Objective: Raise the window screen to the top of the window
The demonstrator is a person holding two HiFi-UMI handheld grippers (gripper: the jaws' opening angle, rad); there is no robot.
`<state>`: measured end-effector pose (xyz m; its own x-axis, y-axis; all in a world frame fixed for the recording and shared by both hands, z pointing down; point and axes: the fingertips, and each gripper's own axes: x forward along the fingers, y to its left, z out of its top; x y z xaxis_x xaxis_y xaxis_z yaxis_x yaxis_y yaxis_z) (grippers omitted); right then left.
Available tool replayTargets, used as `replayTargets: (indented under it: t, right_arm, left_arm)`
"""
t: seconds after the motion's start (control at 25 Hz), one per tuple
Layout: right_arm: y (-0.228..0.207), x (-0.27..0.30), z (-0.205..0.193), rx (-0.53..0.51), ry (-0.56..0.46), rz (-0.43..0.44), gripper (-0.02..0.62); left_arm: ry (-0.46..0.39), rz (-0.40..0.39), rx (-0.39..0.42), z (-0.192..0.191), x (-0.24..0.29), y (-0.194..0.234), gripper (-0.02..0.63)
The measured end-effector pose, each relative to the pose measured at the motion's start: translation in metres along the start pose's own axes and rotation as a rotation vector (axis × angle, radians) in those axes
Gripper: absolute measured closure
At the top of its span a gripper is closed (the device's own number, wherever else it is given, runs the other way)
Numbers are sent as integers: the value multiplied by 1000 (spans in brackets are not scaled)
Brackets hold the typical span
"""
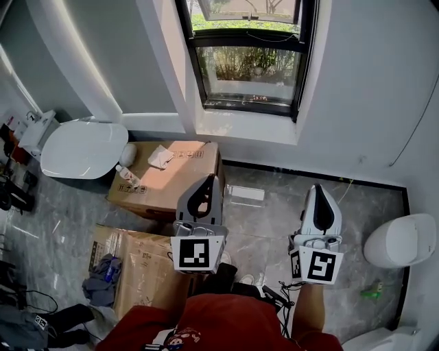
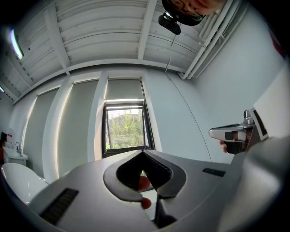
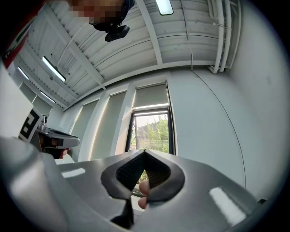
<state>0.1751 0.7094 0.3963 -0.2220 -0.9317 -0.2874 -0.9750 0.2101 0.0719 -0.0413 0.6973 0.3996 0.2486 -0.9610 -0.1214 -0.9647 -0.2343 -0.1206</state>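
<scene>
Left tongs (image 1: 209, 179) and right tongs (image 1: 317, 188) — both closed, nothing between the jaws. They sit side by side in the lower half of the head view, pointing toward the window (image 1: 250, 62) at upper centre, well apart from it. Screen rail (image 1: 251, 16) sits high in the window, at the frame's top edge — mesh not resolvable.

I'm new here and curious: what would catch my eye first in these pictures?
The black-framed window straight ahead, green leaves behind its glass, draws the eye first. Nearer, the grey left gripper and grey right gripper point toward it, jaws together, with brown cardboard boxes at left.
</scene>
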Motion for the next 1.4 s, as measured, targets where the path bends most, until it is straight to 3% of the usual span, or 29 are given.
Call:
replayTargets:
  t: [0.52,1.4]
  right_arm:
    - [-12,57,-11,-29,-21,-10,586]
    - [15,258,-60,-74,18,-26,586]
  left_arm:
    - [-33,2,-21,-9,55,14,601]
    - [-18,-11,-72,-45,225,130,601]
